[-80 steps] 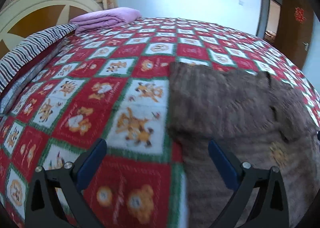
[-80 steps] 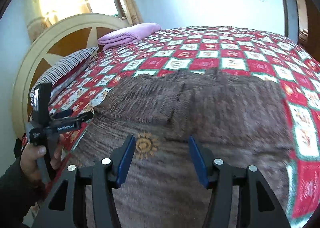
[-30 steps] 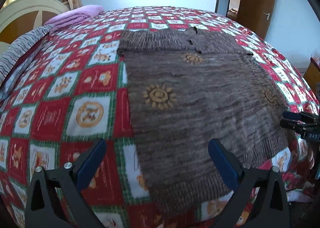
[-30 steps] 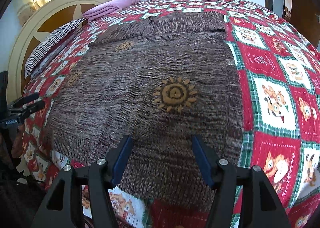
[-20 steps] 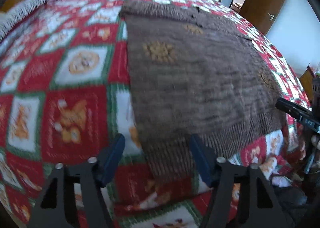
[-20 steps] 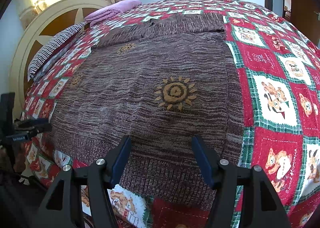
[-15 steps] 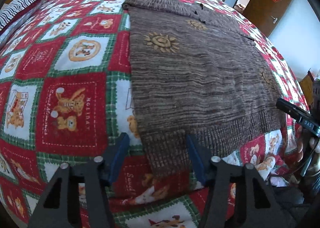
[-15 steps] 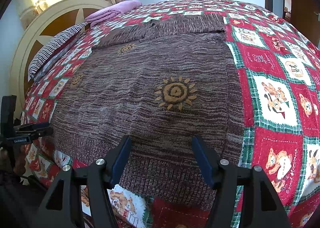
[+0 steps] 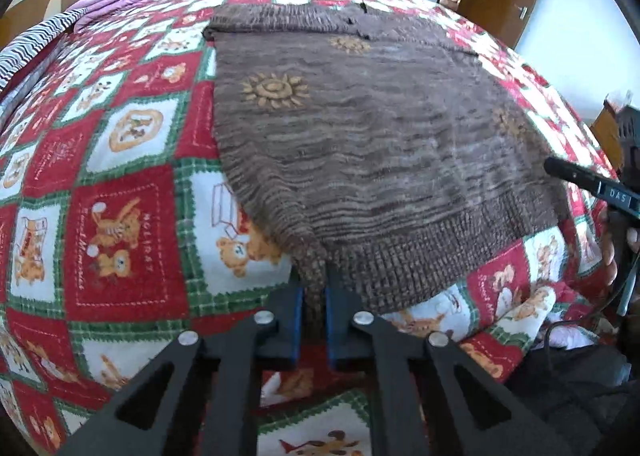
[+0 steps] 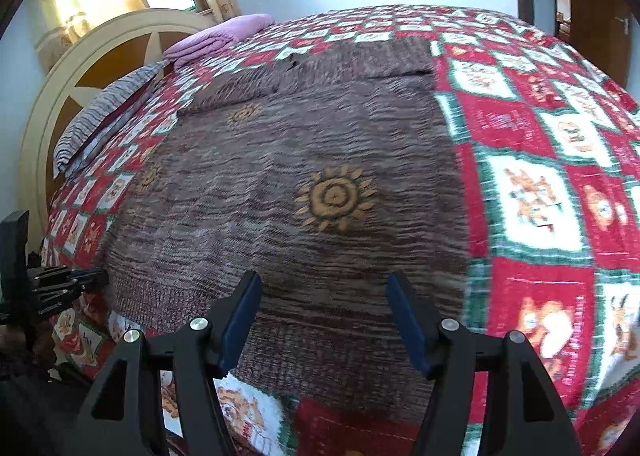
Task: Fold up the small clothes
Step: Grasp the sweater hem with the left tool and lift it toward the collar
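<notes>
While the brown knit sweater [image 9: 360,143] lies spread flat on the red-and-green checkered blanket [image 9: 120,223], its ribbed hem toward the person and the neck end far off at 12 o'clock, the left gripper [image 9: 311,308] has just been closing and now pinches the hem's near-left corner, the knit bunched up between its blue pads. Probable reason: a corner grip lets the whole lower edge be lifted and carried over. The right gripper [image 10: 324,320] hangs over the hem with its jaws apart, nothing between them, the sun motif [image 10: 334,197] at its 12 o'clock. Judged to be lining up the matching pinch before a two-handed fold. A purple folded cloth [image 10: 216,35] sits well clear at 11 o'clock.
</notes>
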A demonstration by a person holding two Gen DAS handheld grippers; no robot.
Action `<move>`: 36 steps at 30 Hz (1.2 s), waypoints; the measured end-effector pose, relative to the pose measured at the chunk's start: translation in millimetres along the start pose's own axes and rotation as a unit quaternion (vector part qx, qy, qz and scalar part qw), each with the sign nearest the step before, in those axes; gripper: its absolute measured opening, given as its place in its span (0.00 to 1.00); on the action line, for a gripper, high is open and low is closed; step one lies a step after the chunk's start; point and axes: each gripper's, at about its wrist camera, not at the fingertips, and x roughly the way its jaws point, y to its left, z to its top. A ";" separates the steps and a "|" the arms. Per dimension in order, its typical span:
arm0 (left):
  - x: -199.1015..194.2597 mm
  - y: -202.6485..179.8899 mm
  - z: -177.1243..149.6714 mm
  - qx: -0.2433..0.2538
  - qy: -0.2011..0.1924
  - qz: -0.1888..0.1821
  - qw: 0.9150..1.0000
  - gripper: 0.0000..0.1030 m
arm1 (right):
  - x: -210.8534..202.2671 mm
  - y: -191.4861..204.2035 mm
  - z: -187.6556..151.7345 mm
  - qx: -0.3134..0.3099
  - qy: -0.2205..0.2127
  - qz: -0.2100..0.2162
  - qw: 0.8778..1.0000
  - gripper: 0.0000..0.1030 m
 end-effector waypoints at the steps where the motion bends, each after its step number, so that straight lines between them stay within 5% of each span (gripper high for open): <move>1: -4.3 3.5 1.8 -0.006 -0.007 -0.006 1.000 0.09 | -5.0 -3.4 1.3 0.001 -0.004 -0.008 1.000 0.64; 7: -20.2 14.0 11.0 -0.020 -0.042 -0.032 0.998 0.09 | -19.3 -25.4 2.5 0.037 0.015 -0.031 0.999 0.64; 14: -7.1 16.0 8.4 -0.025 -0.026 -0.050 0.998 0.09 | -19.0 -33.8 -24.7 0.049 0.065 -0.041 0.996 0.64; 19: -5.9 22.5 7.9 -0.038 -0.029 -0.057 0.997 0.09 | -17.6 -40.2 -35.2 0.071 0.062 -0.036 0.995 0.64; 27: -3.5 26.6 7.0 -0.046 -0.031 -0.057 0.997 0.09 | -18.1 -40.2 -38.7 0.075 0.063 -0.021 0.995 0.40; 36: -5.8 29.6 8.1 -0.054 -0.036 -0.064 0.996 0.09 | -17.3 -39.8 -40.2 0.076 0.056 -0.008 0.996 0.38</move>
